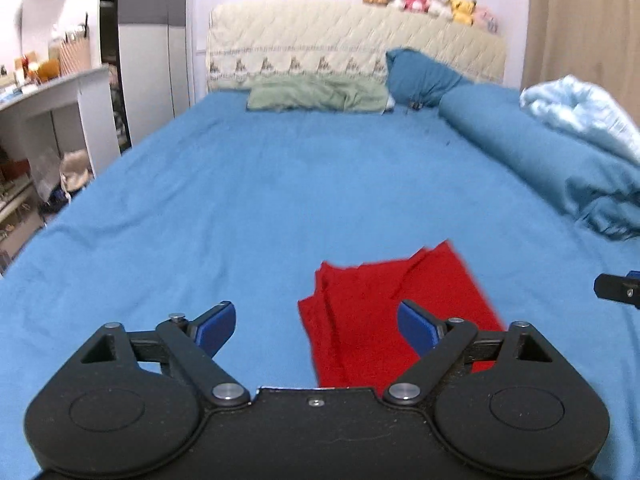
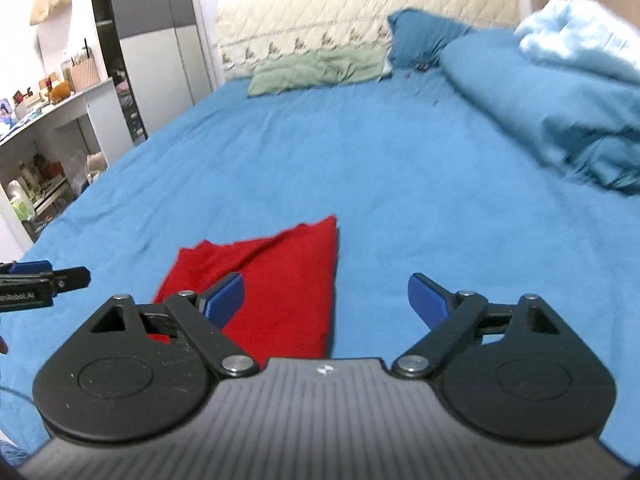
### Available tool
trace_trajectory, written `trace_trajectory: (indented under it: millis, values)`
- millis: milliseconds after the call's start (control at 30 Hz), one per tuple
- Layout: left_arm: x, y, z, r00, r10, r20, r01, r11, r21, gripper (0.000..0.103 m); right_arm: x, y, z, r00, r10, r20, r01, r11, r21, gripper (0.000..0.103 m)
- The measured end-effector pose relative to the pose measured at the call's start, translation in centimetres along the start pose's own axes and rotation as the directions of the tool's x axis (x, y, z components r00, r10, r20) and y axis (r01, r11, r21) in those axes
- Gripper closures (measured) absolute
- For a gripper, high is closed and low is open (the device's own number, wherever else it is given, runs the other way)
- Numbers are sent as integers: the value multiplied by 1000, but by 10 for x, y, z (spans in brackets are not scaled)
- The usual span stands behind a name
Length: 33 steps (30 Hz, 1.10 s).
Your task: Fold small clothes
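A red garment (image 1: 384, 312) lies folded on the blue bed sheet (image 1: 260, 208), near the bed's front edge. My left gripper (image 1: 316, 330) is open and empty, held above the garment's left edge. In the right wrist view the garment (image 2: 280, 280) lies ahead and to the left. My right gripper (image 2: 326, 300) is open and empty above the garment's right edge. The left gripper's tip (image 2: 48, 278) shows at the left edge of the right wrist view; the right gripper's tip (image 1: 618, 288) shows at the right edge of the left wrist view.
A rolled blue duvet (image 1: 540, 160) and a pale blue blanket (image 1: 580, 112) lie along the bed's right side. A green pillow (image 1: 316, 96) and a blue pillow (image 1: 420, 76) lie at the headboard (image 1: 340, 40). A white shelf unit (image 1: 52, 120) stands left of the bed.
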State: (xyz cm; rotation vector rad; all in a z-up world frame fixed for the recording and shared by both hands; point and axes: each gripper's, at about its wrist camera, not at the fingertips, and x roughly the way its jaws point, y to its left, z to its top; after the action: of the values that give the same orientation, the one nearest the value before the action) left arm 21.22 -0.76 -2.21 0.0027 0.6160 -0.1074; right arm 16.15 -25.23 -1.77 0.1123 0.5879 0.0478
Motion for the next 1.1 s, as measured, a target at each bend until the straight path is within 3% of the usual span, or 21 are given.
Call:
trace_trajectory:
  millis: [33, 200, 433, 667, 800, 1100]
  values:
    - [-16, -3, 3, 1000, 0, 11, 0, 1000, 1, 1, -18, 3, 2, 1000, -10, 6, 10, 1000, -13, 0]
    - [-93, -12, 0, 998, 8, 65, -7, 1000, -20, 0, -93, 21, -2, 998, -58, 25, 60, 996, -60, 0]
    - [-148, -19, -39, 999, 37, 5, -37, 999, -20, 0, -144, 44, -36, 997, -70, -43, 67, 996, -50, 0]
    - [-147, -27, -76, 995, 52, -85, -51, 999, 5, 0, -147, 56, -69, 987, -100, -127, 95, 994, -48, 0]
    - [-147, -27, -86, 994, 46, -99, -45, 999, 5, 0, -139, 61, -86, 980, -103, -171, 97, 994, -42, 0]
    - [-149, -28, -91, 994, 37, -103, -36, 999, 6, 0, -138, 62, -90, 977, -109, -181, 103, 994, -45, 0]
